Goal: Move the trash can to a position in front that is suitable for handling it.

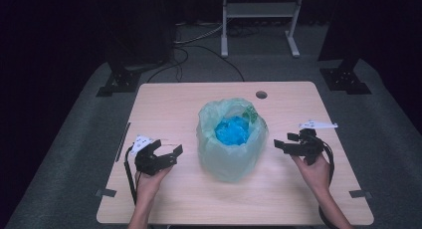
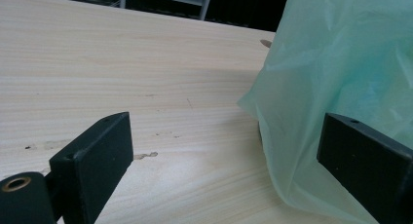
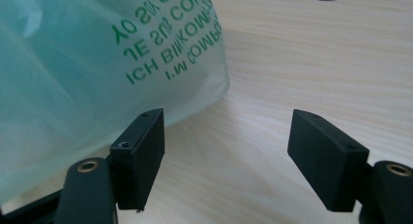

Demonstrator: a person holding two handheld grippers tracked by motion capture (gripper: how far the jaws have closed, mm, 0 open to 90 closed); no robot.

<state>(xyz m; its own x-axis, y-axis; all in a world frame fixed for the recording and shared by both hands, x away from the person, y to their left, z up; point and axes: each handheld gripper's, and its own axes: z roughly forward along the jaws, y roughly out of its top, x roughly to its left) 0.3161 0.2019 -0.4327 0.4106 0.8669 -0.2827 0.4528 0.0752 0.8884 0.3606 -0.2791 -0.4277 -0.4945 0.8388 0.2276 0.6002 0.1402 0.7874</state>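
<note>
Hands of a person at a pale wooden surface (image 1: 164,102) hold two black tools on either side of a translucent green plastic bag (image 1: 231,139), which stands upright at the centre of the surface with its mouth open toward the high camera. Inside the bag, crumpled bright blue material (image 1: 232,131) is visible through the opening. The left tool (image 1: 169,154) sits at about 9 o'clock from the bag, near it but apart in the high view, gripped by the left hand (image 1: 152,181); its jaws stand wide apart and hold nothing. In the left gripper view, bare wood lies between the two black jaws of the left tool (image 2: 224,151), and the bag's film (image 2: 341,78) hangs in front of and around the far-side jaw, though whether the film touches that jaw cannot be told. The right tool (image 1: 283,145) is at about 3 o'clock from the bag, held by the right hand (image 1: 314,169), its jaws likewise spread wide and empty. In the right gripper view, the right tool (image 3: 226,151) points along the wood, with the bag's side (image 3: 73,63) just beyond one jaw; green printed lettering (image 3: 165,34) on the film appears upside down and only partly legible. A round cable hole (image 1: 261,95) lies in the surface at about 1 o'clock from the bag. Beyond the surface, a white metal frame (image 1: 259,15) stands at 12 o'clock on grey carpet (image 1: 69,154), with black cables (image 1: 199,52) trailing across it.
</note>
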